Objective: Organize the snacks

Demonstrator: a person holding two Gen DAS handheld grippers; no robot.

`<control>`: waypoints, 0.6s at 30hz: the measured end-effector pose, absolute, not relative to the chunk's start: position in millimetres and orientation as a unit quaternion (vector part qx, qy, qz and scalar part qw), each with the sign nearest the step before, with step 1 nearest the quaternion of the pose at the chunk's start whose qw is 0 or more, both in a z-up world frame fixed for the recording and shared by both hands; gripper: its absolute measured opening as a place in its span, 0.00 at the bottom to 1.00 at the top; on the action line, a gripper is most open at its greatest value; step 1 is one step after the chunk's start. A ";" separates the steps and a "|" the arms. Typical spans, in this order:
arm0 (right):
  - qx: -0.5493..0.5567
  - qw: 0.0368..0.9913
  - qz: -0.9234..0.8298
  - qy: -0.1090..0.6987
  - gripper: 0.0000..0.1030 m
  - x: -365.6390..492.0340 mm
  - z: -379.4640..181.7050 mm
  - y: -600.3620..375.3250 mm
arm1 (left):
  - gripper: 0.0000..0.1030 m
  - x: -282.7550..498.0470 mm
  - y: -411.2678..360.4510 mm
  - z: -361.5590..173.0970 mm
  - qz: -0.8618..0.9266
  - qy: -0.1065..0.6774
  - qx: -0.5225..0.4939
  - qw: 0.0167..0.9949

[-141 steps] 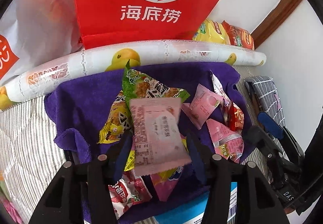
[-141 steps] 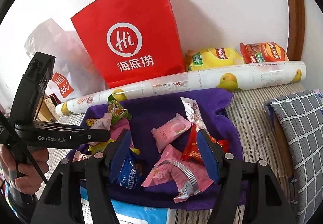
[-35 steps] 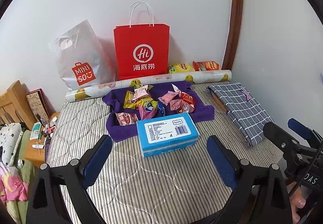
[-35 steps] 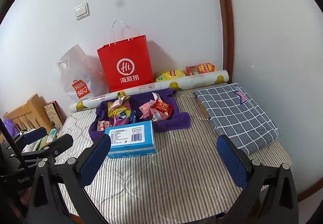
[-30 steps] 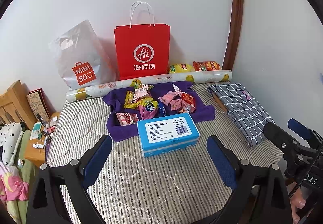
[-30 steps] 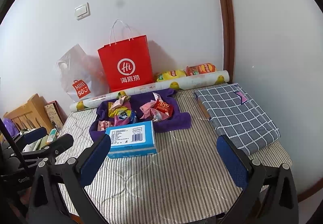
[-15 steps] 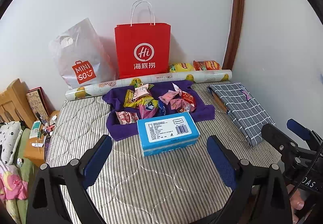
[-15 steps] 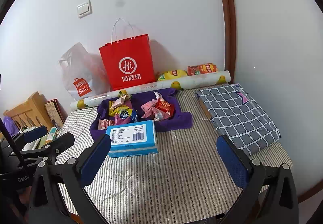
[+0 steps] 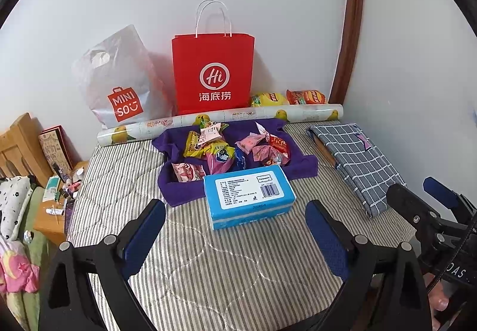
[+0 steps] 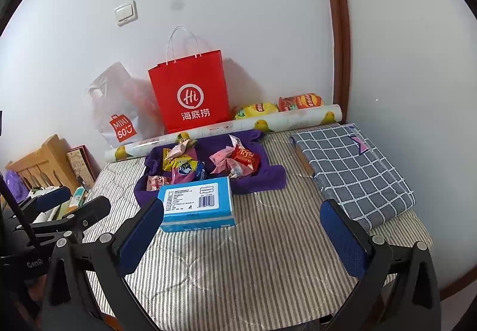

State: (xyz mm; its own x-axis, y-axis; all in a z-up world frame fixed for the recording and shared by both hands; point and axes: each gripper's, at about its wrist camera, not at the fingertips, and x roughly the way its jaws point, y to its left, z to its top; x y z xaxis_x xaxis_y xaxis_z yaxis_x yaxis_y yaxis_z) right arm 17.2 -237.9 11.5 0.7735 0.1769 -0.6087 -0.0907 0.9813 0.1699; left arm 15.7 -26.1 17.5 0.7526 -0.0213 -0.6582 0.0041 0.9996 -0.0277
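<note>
**Both grippers held back from the bed, jaws wide; snacks lying on the purple towel**

Left edge: a wooden headboard (image 9: 21,146) and a low bedside stand (image 9: 56,211) with small bottles and tubes on it. The grey-and-white striped quilted mattress (image 9: 238,271) fills the middle of both views.

Against the white wall, left to right: a translucent plastic shopping bag with a red MINISO logo (image 9: 119,83), an upright red paper carrier bag with white handles (image 9: 213,71), a yellow crisp packet (image 9: 265,100) and an orange-red crisp packet (image 9: 305,97). A long printed paper roll with yellow fruit pictures (image 9: 226,119) lies in front of them along the wall.

The crumpled purple towel (image 9: 301,165) lies just in front of the roll. The wrapped snacks sit on it in two loose groups: a left cluster of yellow, green, pink and blue packets (image 9: 208,149) and a right cluster of pink and red packets (image 9: 268,146). A blue rectangular tissue pack with a white label (image 9: 249,195) lies on the mattress, touching the towel's near edge. A folded grey checked cloth (image 9: 357,161) lies well to the right.

The left gripper (image 9: 235,229) hangs above the near mattress, blue-padded fingers (image 9: 143,235) spread wide, holding nothing. The right gripper (image 10: 241,232) is likewise above the near mattress, fingers (image 10: 342,238) spread wide and empty. Both are well apart from the snacks. Part of a hand (image 9: 438,298) shows at the lower right of the left wrist view.
</note>
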 end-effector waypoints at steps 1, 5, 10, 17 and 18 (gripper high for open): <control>0.064 0.939 0.072 0.329 1.00 16.9 11.4 -237.1 | 0.92 15.2 -26.2 17.2 -0.006 0.352 -0.013 0.936; 0.063 0.940 0.074 0.328 1.00 15.9 11.5 -235.1 | 0.92 14.3 -24.8 16.8 -0.005 0.351 -0.014 0.936; 0.062 0.940 0.076 0.328 1.00 15.3 11.3 -234.3 | 0.92 14.8 -23.8 16.9 -0.006 0.352 -0.014 0.936; 0.058 0.940 0.079 0.326 1.00 13.5 11.8 -231.7 | 0.92 13.2 -21.6 16.5 -0.004 0.351 -0.017 0.936; 0.058 0.940 0.080 0.326 1.00 13.1 11.9 -231.4 | 0.92 12.7 -21.2 16.5 -0.003 0.351 -0.017 0.936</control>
State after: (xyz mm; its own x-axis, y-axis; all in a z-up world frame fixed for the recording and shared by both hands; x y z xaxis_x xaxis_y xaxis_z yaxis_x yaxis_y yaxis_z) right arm 13.1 -231.4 11.9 0.7744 0.1887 -0.6039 -0.1129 0.9804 0.1616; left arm 12.7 -21.2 16.5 0.7539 -0.0185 -0.6568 -0.0055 0.9994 -0.0345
